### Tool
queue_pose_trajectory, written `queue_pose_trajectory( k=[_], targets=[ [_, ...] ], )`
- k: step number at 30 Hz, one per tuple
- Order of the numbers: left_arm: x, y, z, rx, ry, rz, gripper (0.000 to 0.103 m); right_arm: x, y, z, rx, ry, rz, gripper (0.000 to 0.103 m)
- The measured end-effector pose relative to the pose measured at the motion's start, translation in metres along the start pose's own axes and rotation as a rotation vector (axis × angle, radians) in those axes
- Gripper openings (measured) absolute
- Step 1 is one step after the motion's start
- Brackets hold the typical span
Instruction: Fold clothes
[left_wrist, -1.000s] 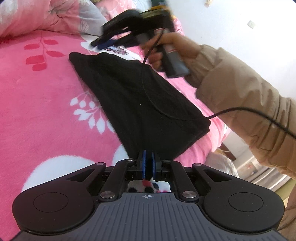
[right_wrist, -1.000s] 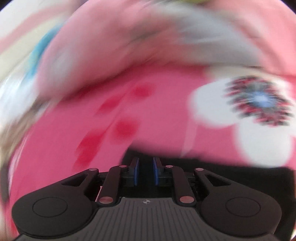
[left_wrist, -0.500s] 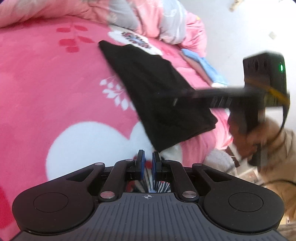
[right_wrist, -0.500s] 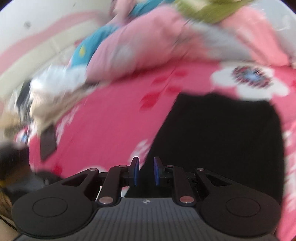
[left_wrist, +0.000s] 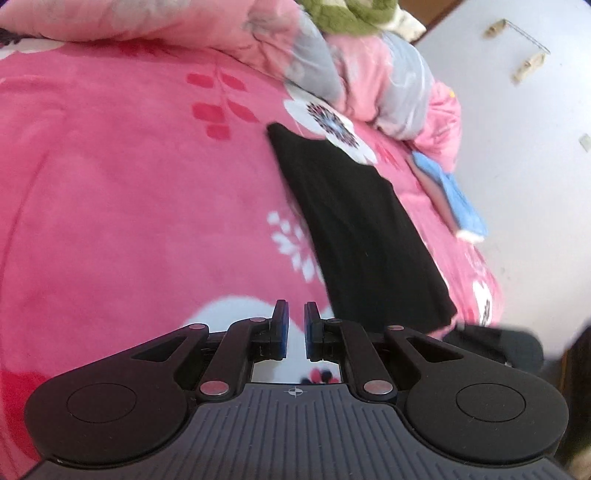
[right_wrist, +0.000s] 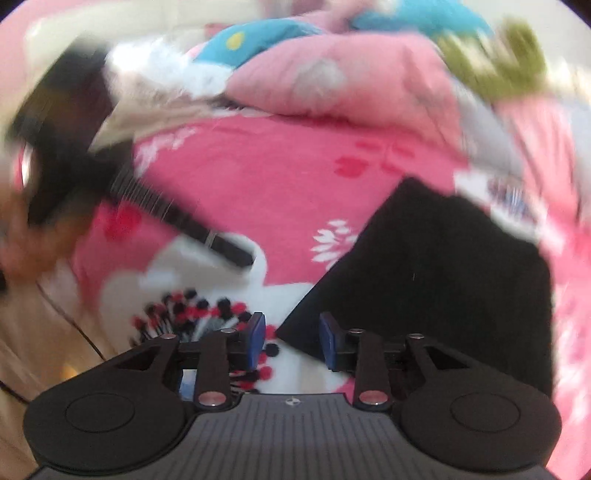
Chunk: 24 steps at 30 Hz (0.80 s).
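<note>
So the black garment (left_wrist: 364, 236) is lying folded flat on the pink flowered bedspread (left_wrist: 129, 192), a long dark rectangle over toward the right side of the bed, with one end up near the heap of pink and grey bedding (left_wrist: 354, 70). The left tongs (left_wrist: 294, 329) sit low over a white flower patch, just left of the garment's near end, with a small gap between the blue pads and nothing in there. The right tongs (right_wrist: 291, 338) are spread noticeably wider, also empty, hanging right over the garment's near corner (right_wrist: 295, 332). The right wrist view is pretty blurry, but you can make out the other gripper's dark body off to the left.
</note>
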<state>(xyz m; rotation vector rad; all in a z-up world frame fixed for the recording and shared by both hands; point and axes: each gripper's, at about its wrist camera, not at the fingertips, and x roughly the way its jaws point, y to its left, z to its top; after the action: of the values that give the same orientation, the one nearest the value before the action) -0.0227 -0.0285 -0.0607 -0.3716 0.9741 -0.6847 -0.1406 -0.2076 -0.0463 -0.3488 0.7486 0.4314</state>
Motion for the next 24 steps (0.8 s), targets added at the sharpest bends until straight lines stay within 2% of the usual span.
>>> queue_pose_trajectory(
  k=[2,5,9,14,17,21,24],
  targets=[
    [0.001,0.002,0.003,-0.001,-0.001,0.014,0.011,0.004,0.014,-0.003,-0.097,-0.006,-0.042,0.034],
    [0.007,0.005,0.004,-0.018,0.006,0.022,0.012,0.016,0.023,-0.009,-0.164,0.001,-0.077,0.034],
    [0.014,0.006,0.007,-0.021,0.013,0.018,0.012,0.014,0.008,-0.01,-0.072,-0.02,-0.068,0.029],
    [0.024,0.004,0.019,-0.018,0.007,0.017,0.012,0.014,-0.009,-0.014,0.02,-0.017,-0.051,0.029],
    [0.03,0.003,0.026,-0.015,0.004,0.015,0.013,0.009,-0.01,-0.013,0.042,-0.05,-0.059,0.004],
    [0.042,0.003,0.042,-0.029,-0.007,0.011,0.014,-0.015,-0.013,-0.009,0.075,-0.12,-0.075,0.004],
    [0.066,0.001,0.071,-0.055,-0.025,0.03,0.015,-0.006,-0.021,-0.018,0.13,-0.082,-0.032,0.004]
  ],
)
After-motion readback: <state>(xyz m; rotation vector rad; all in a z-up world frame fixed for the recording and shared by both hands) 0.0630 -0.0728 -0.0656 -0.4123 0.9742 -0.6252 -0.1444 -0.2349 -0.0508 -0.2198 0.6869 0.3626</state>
